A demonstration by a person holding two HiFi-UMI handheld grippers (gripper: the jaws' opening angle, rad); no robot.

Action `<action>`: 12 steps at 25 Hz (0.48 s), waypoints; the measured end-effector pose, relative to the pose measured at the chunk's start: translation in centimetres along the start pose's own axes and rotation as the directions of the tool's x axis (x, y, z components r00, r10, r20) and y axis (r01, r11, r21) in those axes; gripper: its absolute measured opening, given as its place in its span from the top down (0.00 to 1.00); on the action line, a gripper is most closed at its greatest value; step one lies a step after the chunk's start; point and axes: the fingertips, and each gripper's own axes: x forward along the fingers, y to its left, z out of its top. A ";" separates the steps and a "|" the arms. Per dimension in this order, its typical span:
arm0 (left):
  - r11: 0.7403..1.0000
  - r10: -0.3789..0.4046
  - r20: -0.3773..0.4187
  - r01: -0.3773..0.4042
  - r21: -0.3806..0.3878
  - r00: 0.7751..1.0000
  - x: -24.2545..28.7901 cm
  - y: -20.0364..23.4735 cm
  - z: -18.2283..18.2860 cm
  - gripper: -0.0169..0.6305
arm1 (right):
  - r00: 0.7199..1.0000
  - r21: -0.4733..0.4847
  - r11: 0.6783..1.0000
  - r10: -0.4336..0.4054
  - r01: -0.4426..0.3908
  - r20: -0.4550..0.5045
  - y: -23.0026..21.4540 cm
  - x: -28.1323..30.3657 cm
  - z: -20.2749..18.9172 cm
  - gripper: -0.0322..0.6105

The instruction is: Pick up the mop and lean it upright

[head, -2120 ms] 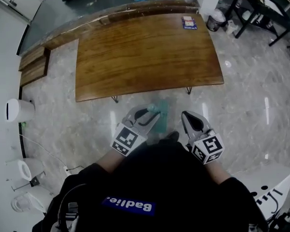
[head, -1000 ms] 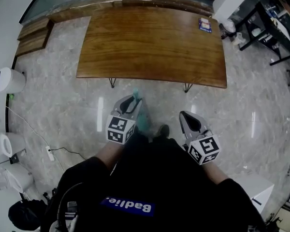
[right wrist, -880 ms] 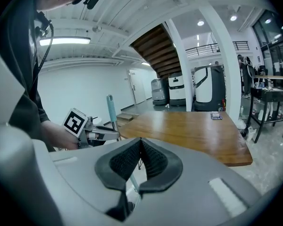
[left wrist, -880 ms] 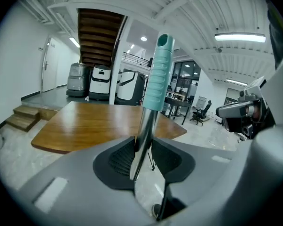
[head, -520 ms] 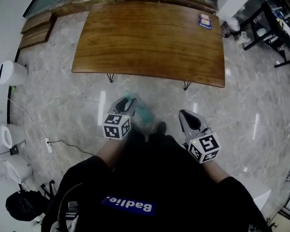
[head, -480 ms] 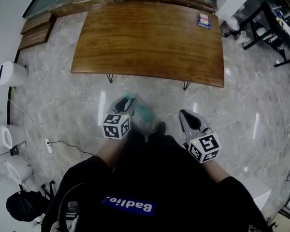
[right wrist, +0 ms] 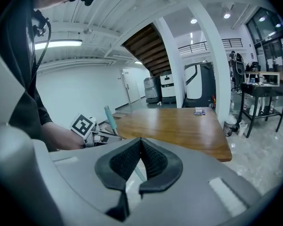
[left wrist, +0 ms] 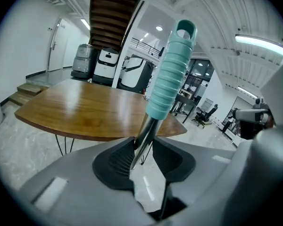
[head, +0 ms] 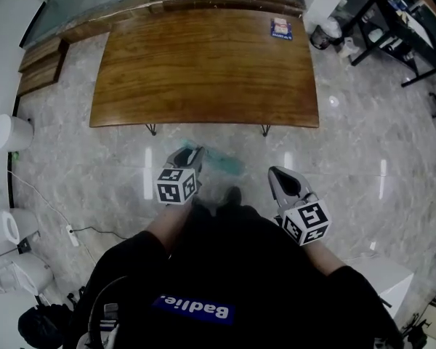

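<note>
1. Underfoot, glossy grey veined floor (head: 363, 144), filling most of the head view.
2. Ahead, long wooden table (head: 203, 71) on thin black legs, well apart from both grippers; small printed packet (head: 281, 29) near its far right corner.
3. Low in the head view, person in a dark top (head: 225, 282), one forearm reaching out to each gripper.
4. Mop (left wrist: 172, 74): teal ribbed grip with a hanging loop at its tip, bare metal shaft below. Carried in front of the body's left side, tilted, grip end rising up and away from the left gripper toward the table. Mop head not made out in any view.
5. Left gripper (left wrist: 144, 144): clamped on the metal shaft just under the teal grip, both ribbed pads pressing on it. Jaws just eased a little wider, shaft between them all the same.
6. Right gripper (right wrist: 141, 145): pads together at their tips, nothing between them. Apart from the mop and to its right, level with the left gripper in the head view. Teal grip and left gripper in sight beyond its jaws.
</note>
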 end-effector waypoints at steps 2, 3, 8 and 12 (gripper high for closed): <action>1.000 -0.029 0.000 0.029 0.006 1.000 1.1 -1.1 0.5 0.76 | 1.000 0.010 1.000 -0.017 0.017 0.000 -0.7 -0.5 -0.1 0.94; 0.999 -0.040 0.000 0.040 0.007 0.999 1.6 -1.5 0.9 0.76 | 1.000 0.015 1.000 -0.026 0.026 0.001 -1.0 -0.8 -0.2 0.94; 0.996 -0.070 -0.009 0.070 0.047 0.998 4.4 -2.5 2.7 0.76 | 0.997 0.041 0.996 -0.076 0.076 0.009 -2.4 -2.3 -0.5 0.94; 0.993 -0.069 -0.019 0.070 0.094 0.997 6.3 -2.5 4.1 0.77 | 0.994 0.065 0.992 -0.110 0.109 0.009 -3.4 -3.3 -1.1 0.94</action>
